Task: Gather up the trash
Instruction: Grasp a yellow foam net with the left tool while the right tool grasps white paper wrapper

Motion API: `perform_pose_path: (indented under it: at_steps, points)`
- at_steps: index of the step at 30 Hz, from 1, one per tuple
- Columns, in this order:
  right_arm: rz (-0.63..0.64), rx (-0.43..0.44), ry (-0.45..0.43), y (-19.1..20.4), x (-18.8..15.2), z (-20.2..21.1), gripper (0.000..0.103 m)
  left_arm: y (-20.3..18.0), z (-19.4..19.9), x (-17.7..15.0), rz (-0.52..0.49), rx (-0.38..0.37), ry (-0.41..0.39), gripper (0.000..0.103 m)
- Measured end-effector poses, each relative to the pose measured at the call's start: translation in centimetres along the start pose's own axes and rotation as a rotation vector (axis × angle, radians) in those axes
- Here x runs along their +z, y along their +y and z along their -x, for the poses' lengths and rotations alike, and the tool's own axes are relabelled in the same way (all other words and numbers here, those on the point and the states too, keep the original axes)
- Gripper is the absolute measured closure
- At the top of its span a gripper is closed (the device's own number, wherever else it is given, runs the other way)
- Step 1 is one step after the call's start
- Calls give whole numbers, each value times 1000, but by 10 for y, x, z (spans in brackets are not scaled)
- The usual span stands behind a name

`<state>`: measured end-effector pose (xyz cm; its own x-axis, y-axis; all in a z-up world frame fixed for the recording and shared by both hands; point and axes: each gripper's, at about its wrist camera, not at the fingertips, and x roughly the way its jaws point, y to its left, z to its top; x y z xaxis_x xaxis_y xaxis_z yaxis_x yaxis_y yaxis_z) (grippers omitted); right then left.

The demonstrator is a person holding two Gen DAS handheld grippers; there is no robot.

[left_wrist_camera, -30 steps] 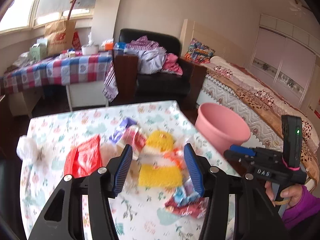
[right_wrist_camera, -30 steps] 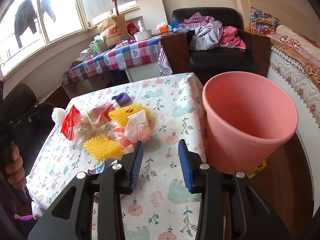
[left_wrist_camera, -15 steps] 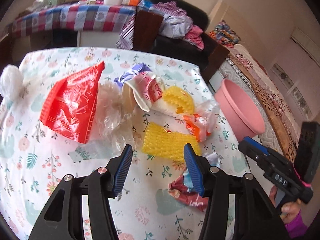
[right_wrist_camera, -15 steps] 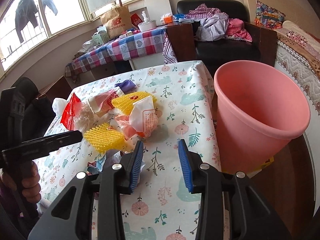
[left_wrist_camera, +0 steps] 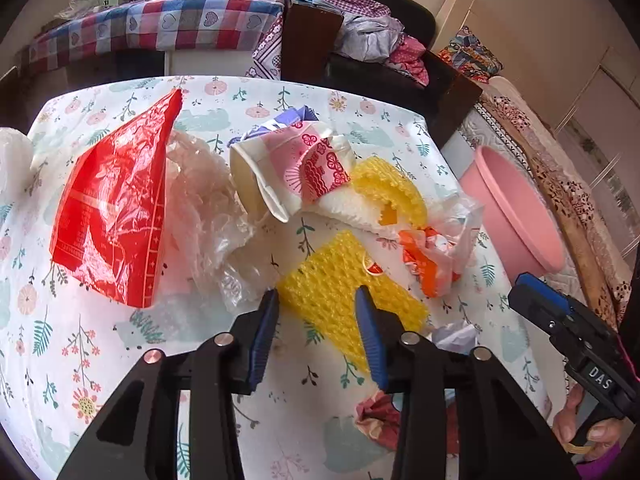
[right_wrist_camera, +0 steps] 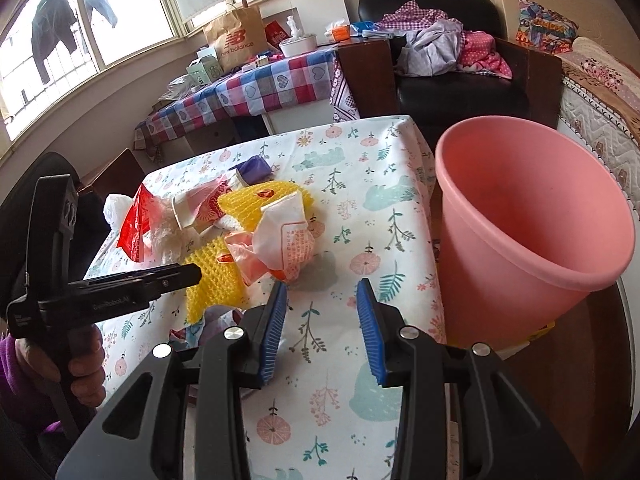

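**Q:** Since 1 second ago, what has moved?

**R:** Left gripper point(left_wrist_camera: 317, 300) has dropped low over the litter; its fingers stand apart, straddling the near corner of the yellow foam net point(left_wrist_camera: 340, 284) without closing on it. Right gripper point(right_wrist_camera: 322, 300) has eased toward the heap, fingers apart over bare cloth, holding nothing.

**Q:** What does each view add?

**R:** Left wrist shows the red plastic bag point(left_wrist_camera: 112, 208) at 10 o'clock, clear film beside it, a crushed paper cup point(left_wrist_camera: 288, 176) at 12 o'clock and a red wrapper point(left_wrist_camera: 380, 420) beneath the right finger. Right wrist alone shows the window point(right_wrist_camera: 80, 24) with clothes hanging outside.

**Q:** Surface and room?

**R:** Floral tablecloth point(right_wrist_camera: 360, 200); beyond it a checked table point(right_wrist_camera: 260, 84), a black armchair point(right_wrist_camera: 440, 40) piled with clothes, a bed at 2 o'clock.

**Q:** Containers?

**R:** 1 pink bin point(right_wrist_camera: 528, 220) stands just beside the table edge at 3 o'clock; no trash shows inside it.
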<state>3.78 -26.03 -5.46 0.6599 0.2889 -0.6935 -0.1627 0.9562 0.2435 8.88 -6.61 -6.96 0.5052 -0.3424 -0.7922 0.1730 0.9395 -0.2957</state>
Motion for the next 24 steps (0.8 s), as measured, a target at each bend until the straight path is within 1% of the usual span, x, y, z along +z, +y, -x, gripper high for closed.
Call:
perform_pose_path:
  at_steps: [1,2,4,7,11,14,16,18,20,22,24]
  points:
    - [4,3,0,3,1,-1,66,0,-2,0,-7,0,6,87]
    - [10,6,-1,4,3,-2,66,0,-4,1,-10,-5,6,87]
    - [20,8,-3,7,7,-4,66,0,-2,2,-14,-21,-2,96]
    - [23,11,-5,9,12,-6,66,-2,7,1,-48,-34,-32,97]
    - [9,42,-7,12,21,-11,66,-5,23,0,-80,-57,-83,97]
    - [23,30,-7,15,28,-20,66,-8,36,0,-99,-71,-118,97]
    - [14,24,11,12,33,-30,66,-10,45,0,-110,-78,-141,97]
    - [-6,41,34,8,36,-39,66,-9,52,-1,-114,-90,-157,97]
    - [-23,81,60,7,39,-49,66,-8,58,-2,-112,-101,-169,97]
    - [-42,131,65,7,40,-54,66,-6,63,-2,-109,-105,-179,97]
    - [-33,139,64,11,39,-55,66,-5,66,-2,-104,-105,-183,97]
